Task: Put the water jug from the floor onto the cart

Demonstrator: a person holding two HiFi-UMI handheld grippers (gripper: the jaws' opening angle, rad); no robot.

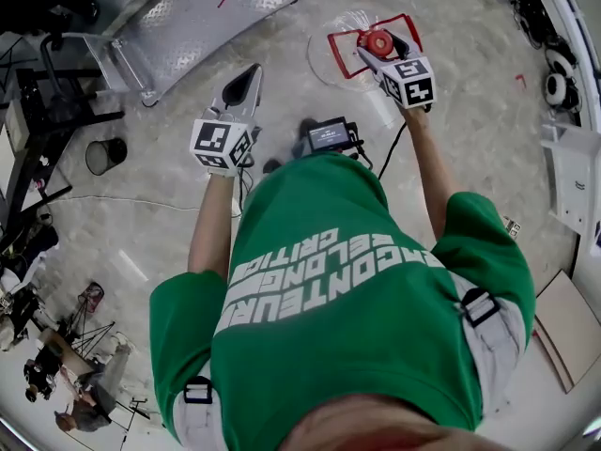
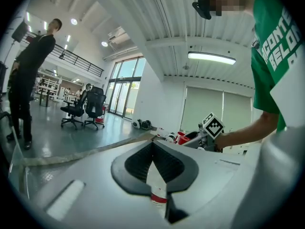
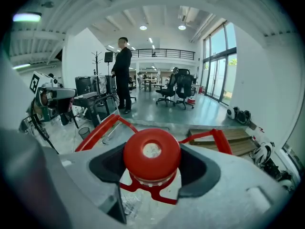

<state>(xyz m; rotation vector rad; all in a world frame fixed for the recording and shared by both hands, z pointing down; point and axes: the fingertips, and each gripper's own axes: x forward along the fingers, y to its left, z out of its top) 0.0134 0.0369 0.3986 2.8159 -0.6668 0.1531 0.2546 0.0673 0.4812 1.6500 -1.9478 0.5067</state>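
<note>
Out ahead of the person in the green shirt [image 1: 347,289], on their right, the water jug [image 1: 329,66] sits in the right tongs [image 1: 380,50]. They are clenched on the jug's top, one jaw on each side of the red cap [image 3: 152,152]. From the right gripper view the cap faces straight back between the dark jaw pads, with a pale round spot in its middle. The jug's body is clear plastic, and light glints off its wall. A red handle frame [image 3: 97,128] stands out from the neck on both sides of the cap. I cannot tell whether its base rests on the pale speckled floor [image 1: 150,224] or hangs just above it.

The jug lies to the right of the flat metal cart [image 1: 197,12], apart from it and not on its ribbed deck.

The left tongs [image 1: 246,81] are held out on the other side, between the cart and the jug and well apart from the jug. Their jaws are pressed together at the tips with nothing between them. The left gripper view looks past them toward the right tongs and the far windows.

A person in black [image 3: 123,75] stands in the background near some office chairs [image 3: 177,87].
</note>
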